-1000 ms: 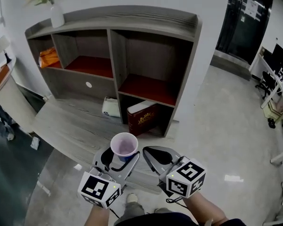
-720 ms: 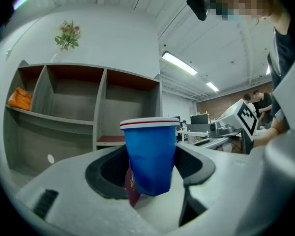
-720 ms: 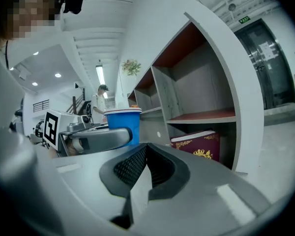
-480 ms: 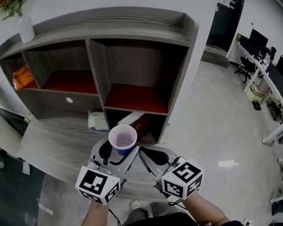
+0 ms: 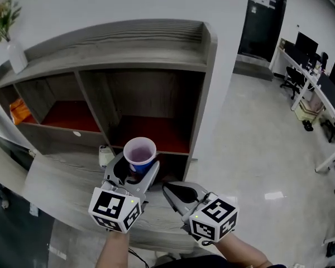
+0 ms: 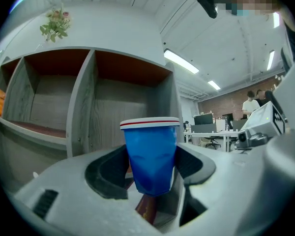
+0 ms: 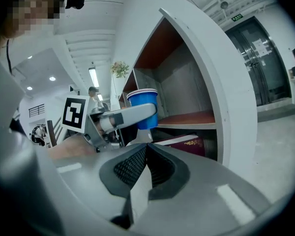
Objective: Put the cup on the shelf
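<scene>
A blue paper cup [image 5: 139, 152] with a white rim stands upright between the jaws of my left gripper [image 5: 135, 169], which is shut on it. In the left gripper view the cup [image 6: 151, 154] fills the middle, its wall dented by the pads, with the grey shelf unit [image 6: 83, 102] behind it. The cup hangs in front of the shelf's [image 5: 128, 43] right-hand red-floored compartment [image 5: 151, 132]. My right gripper [image 5: 170, 191] sits just right of the left one, jaws shut and empty; its own view shows the cup [image 7: 143, 108] in the left gripper [image 7: 125, 117].
A dark red book [image 7: 184, 142] lies in the low compartment under the red shelf board. A vase with flowers [image 5: 8, 32] stands on the shelf top at left, an orange packet [image 5: 19, 110] in the left compartment. A grey desk surface [image 5: 61, 183] runs below. Office desks [image 5: 324, 88] are far right.
Both grippers with the cup have come closer to the shelf and to the right compartment; the shelf now fills more of the head view. The grip on the cup is unchanged.
</scene>
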